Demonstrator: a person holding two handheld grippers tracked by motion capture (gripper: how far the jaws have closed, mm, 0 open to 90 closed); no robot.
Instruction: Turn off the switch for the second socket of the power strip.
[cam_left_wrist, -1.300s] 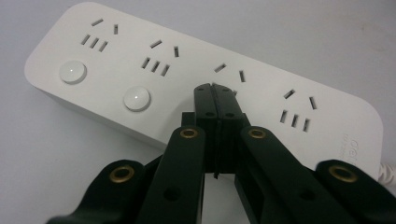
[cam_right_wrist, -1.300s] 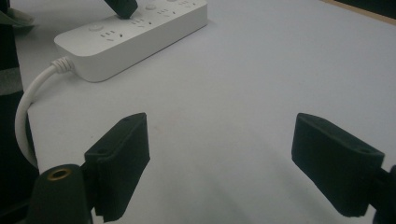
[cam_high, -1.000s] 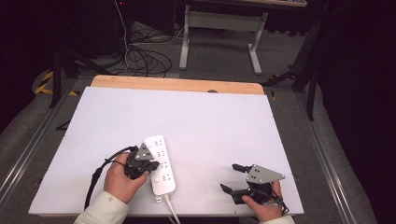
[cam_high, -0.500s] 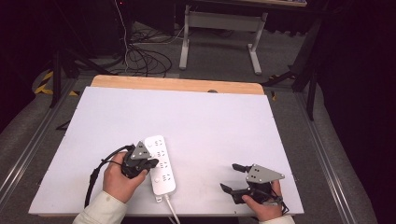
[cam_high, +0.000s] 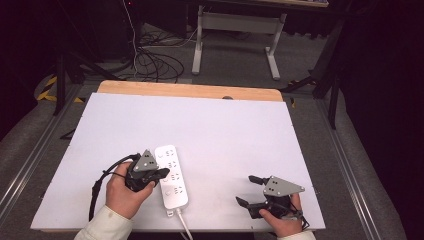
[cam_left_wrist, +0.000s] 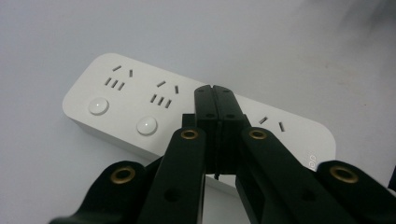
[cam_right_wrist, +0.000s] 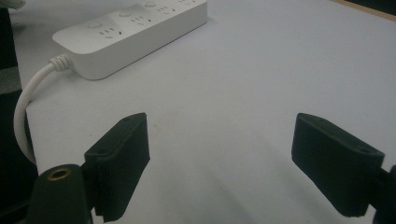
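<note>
power strip (cam_left_wrist: 140, 102) | white, lettering unreadable | left gripper (cam_left_wrist: 215, 89) closed above it

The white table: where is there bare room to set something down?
The table is bare from the wooden strip at its far edge down to the power strip, and between that strip and the right gripper. It is crowded only near the front left, where the left gripper, jaws shut, sits over the power strip.
</note>
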